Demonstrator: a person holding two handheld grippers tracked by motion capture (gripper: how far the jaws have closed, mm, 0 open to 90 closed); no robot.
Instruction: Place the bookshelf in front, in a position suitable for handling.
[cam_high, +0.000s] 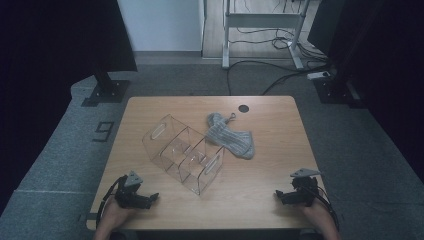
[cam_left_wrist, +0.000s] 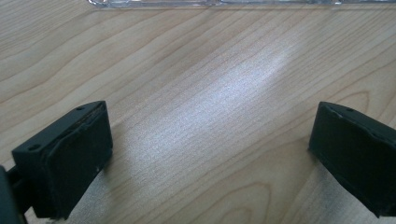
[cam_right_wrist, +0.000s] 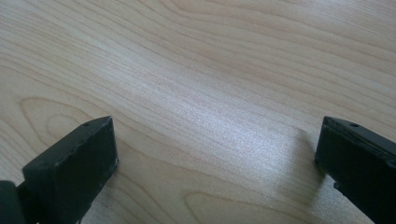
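At table centre a clear divided organizer (cam_high: 184, 155) lies with its long axis running from 10 o'clock to 4 o'clock. A grey sock (cam_high: 231, 136) touches its 2 o'clock side, toe pointing toward 4 o'clock. The left gripper (cam_high: 150, 199) and right gripper (cam_high: 281, 196) rest at the near edge of the wooden table (cam_high: 270, 165), jaws spread wide with nothing between them.

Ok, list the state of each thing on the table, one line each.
Clear organizer: upright, compartments empty.
Grey sock: crumpled, lying flat beside the organizer.
Left gripper: jaws open, holding nothing, resting on the table.
Right gripper: jaws open, holding nothing.
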